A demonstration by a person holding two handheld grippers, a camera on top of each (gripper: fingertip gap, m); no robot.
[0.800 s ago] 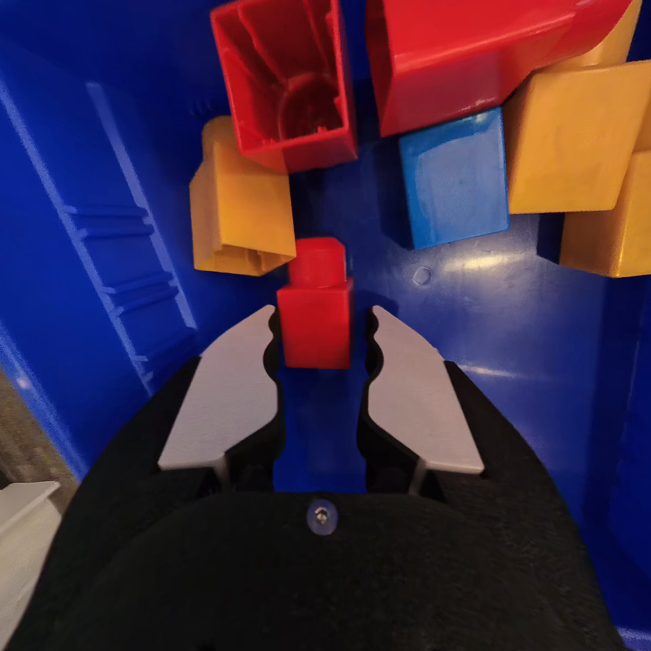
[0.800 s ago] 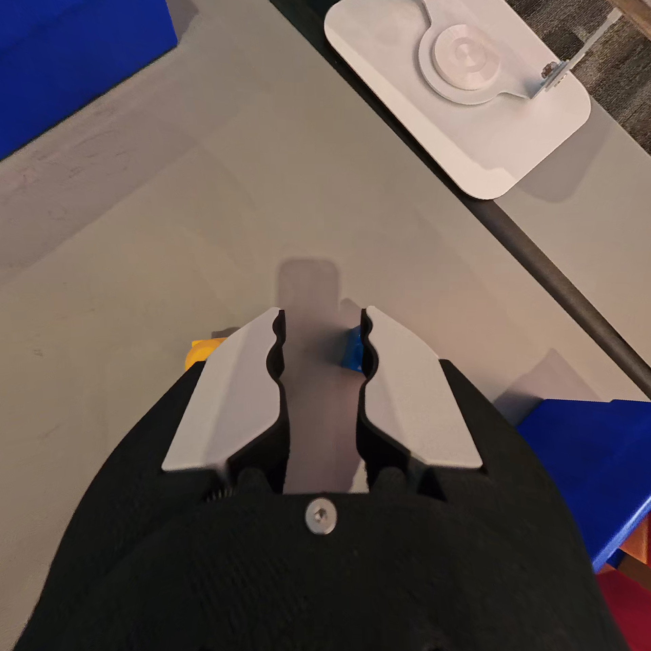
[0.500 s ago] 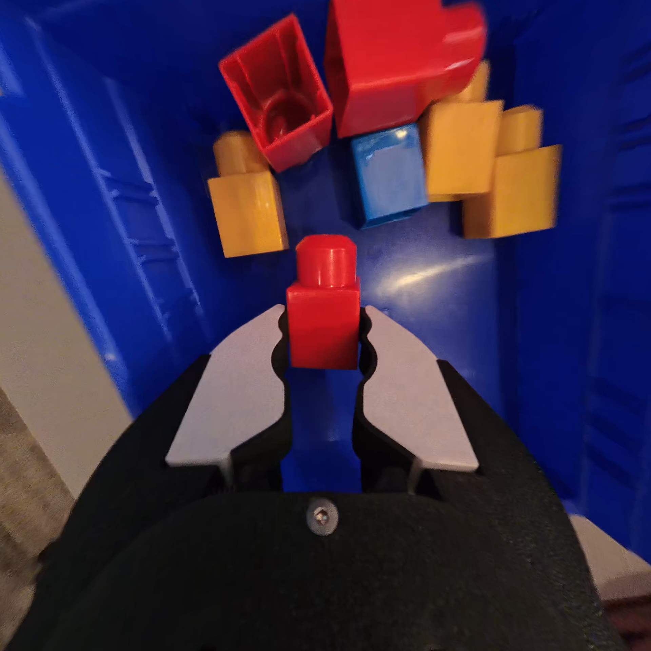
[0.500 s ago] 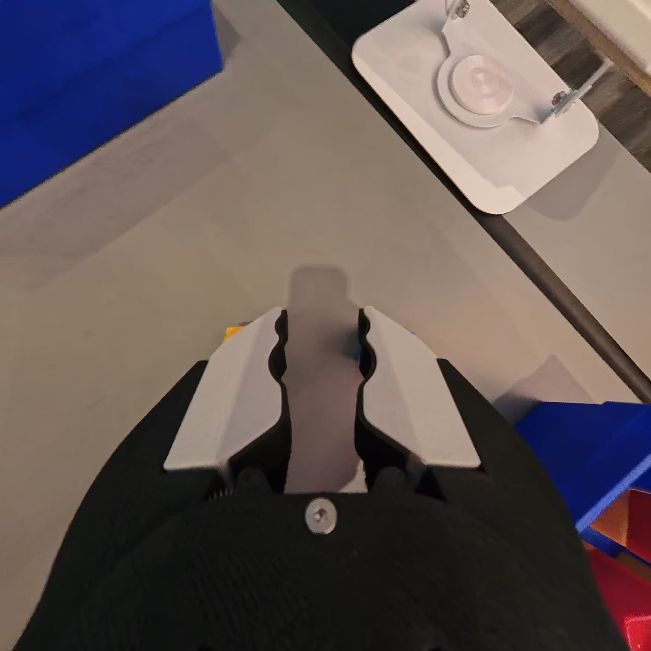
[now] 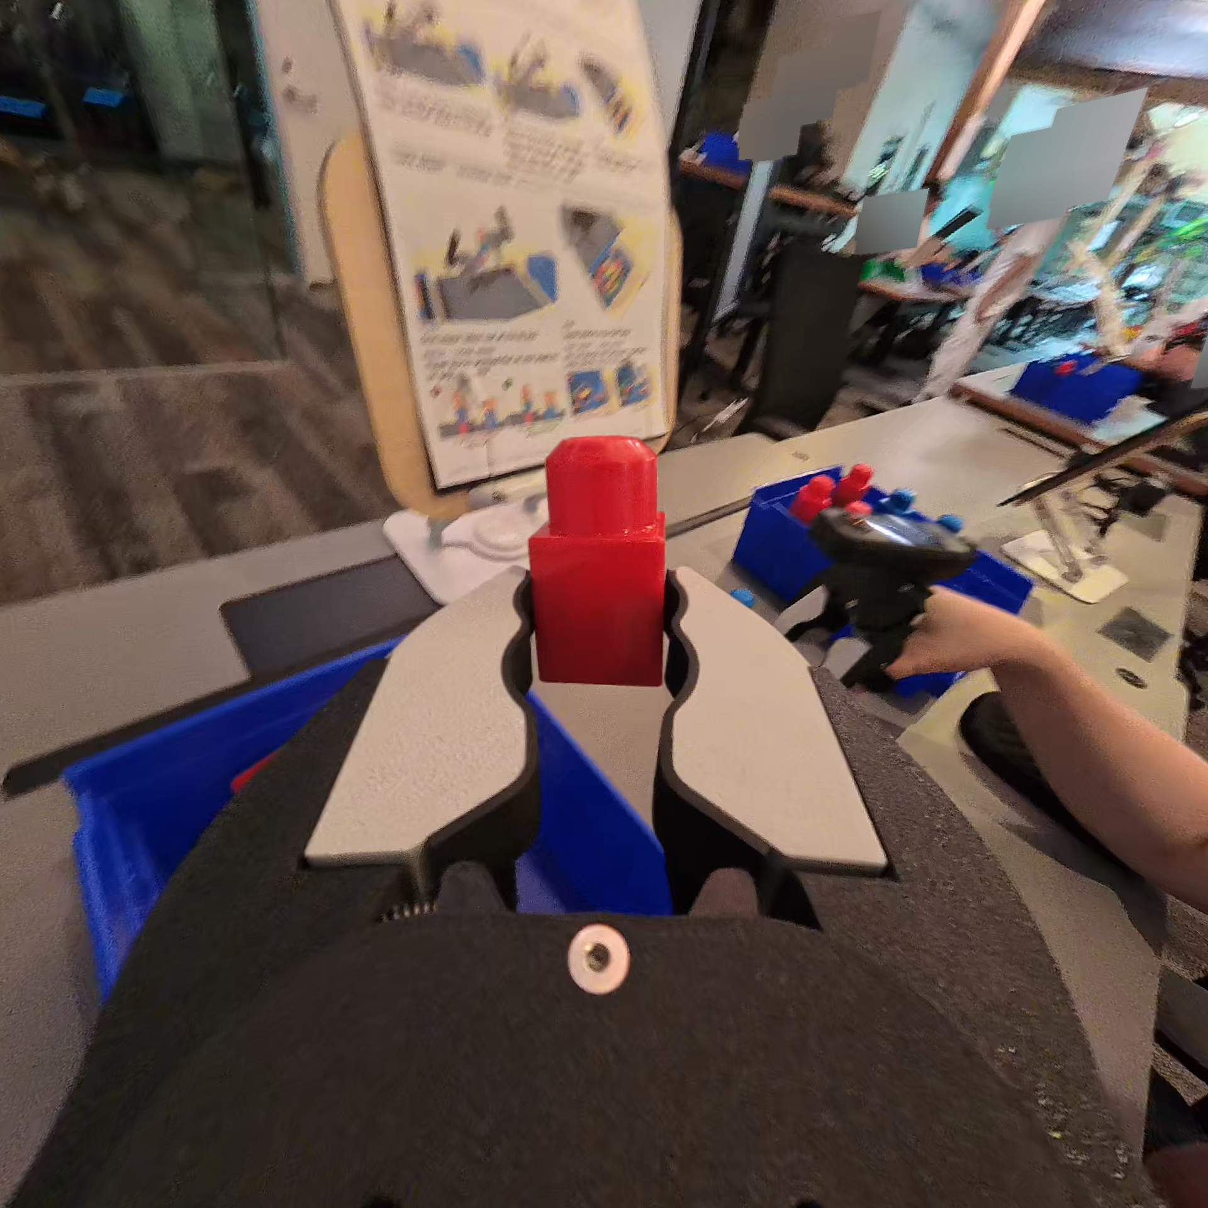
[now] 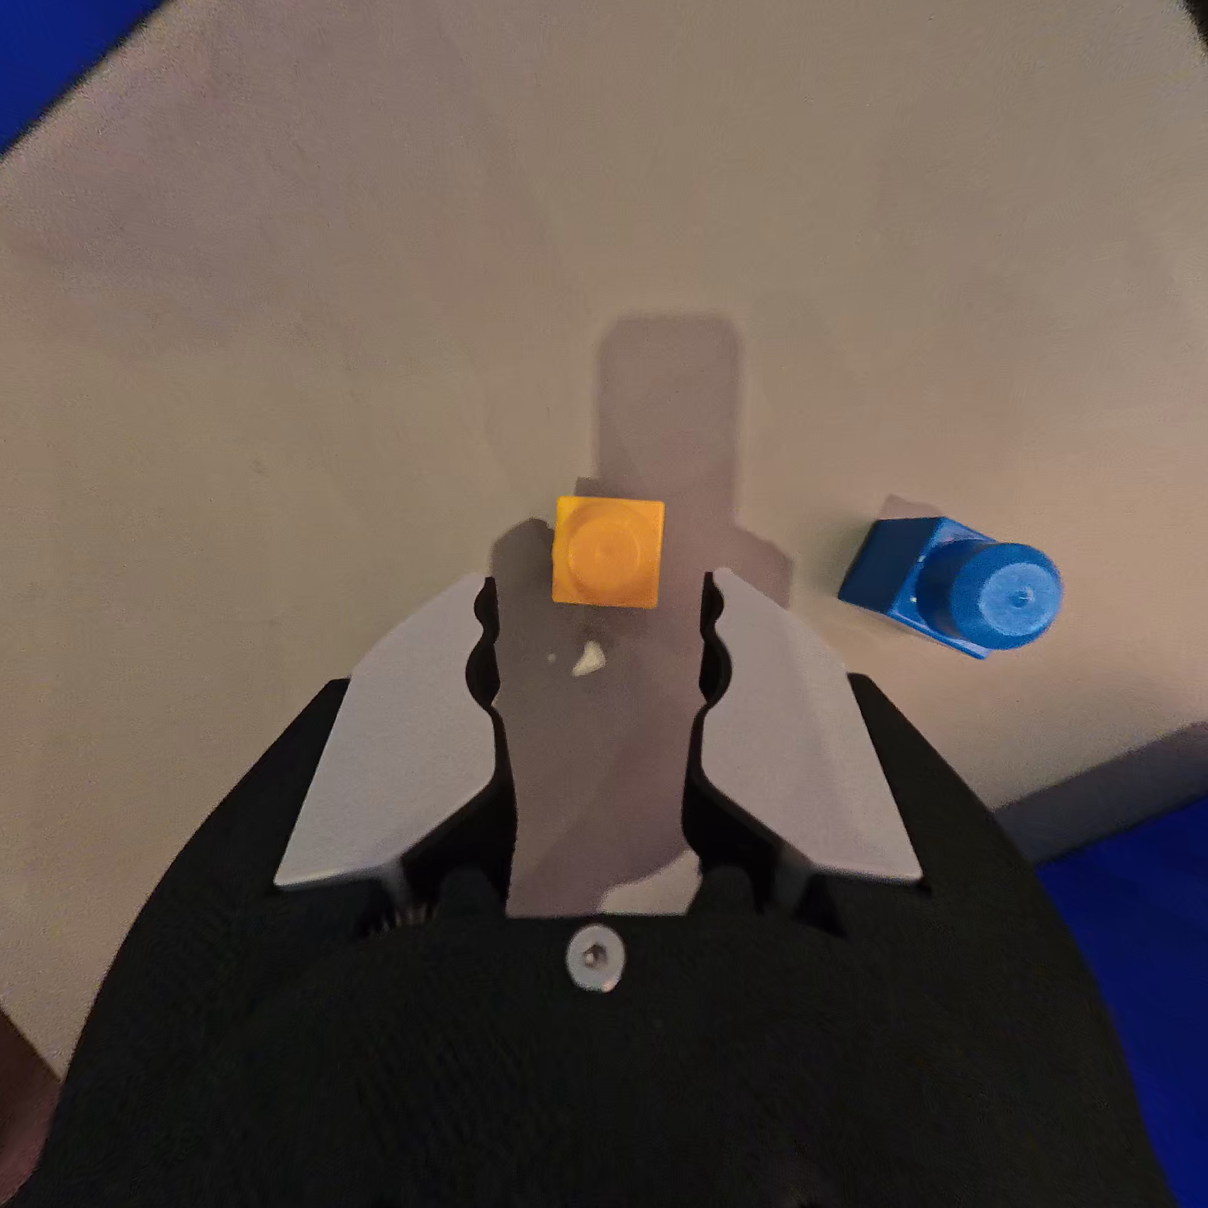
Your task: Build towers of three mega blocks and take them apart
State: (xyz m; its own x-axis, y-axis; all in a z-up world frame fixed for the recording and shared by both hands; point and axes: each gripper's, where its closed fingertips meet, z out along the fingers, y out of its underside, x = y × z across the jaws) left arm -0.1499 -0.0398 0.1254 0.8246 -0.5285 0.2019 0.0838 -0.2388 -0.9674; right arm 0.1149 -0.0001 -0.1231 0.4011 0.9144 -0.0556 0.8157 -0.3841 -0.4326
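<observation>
My left gripper [image 5: 598, 627] is shut on a red mega block [image 5: 598, 591]. It holds the block upright, stud up, above the near blue bin [image 5: 163, 804]. My right gripper [image 6: 598, 627] is open and empty, looking straight down at the table. A yellow block [image 6: 608, 552] stands stud up on the table just ahead of its fingertips, apart from both pads. A blue block [image 6: 948, 582] stands to the right of it. The right gripper also shows in the left wrist view [image 5: 876, 588], held by a hand over the table.
A second blue bin [image 5: 784, 542] with red and blue blocks stands at the right on the grey table [image 6: 327, 327]. A poster on a stand [image 5: 516, 229] rises behind the table with its white base plate [image 5: 470, 542]. Blue bin corners show in the right wrist view [image 6: 1124, 915]. The left gripper's tips are roughly 35 centimeters from the right gripper's.
My left gripper closed on the red block in the bin, lifted it out and tilted up level. My right gripper opened wider and swung over the yellow and blue blocks.
</observation>
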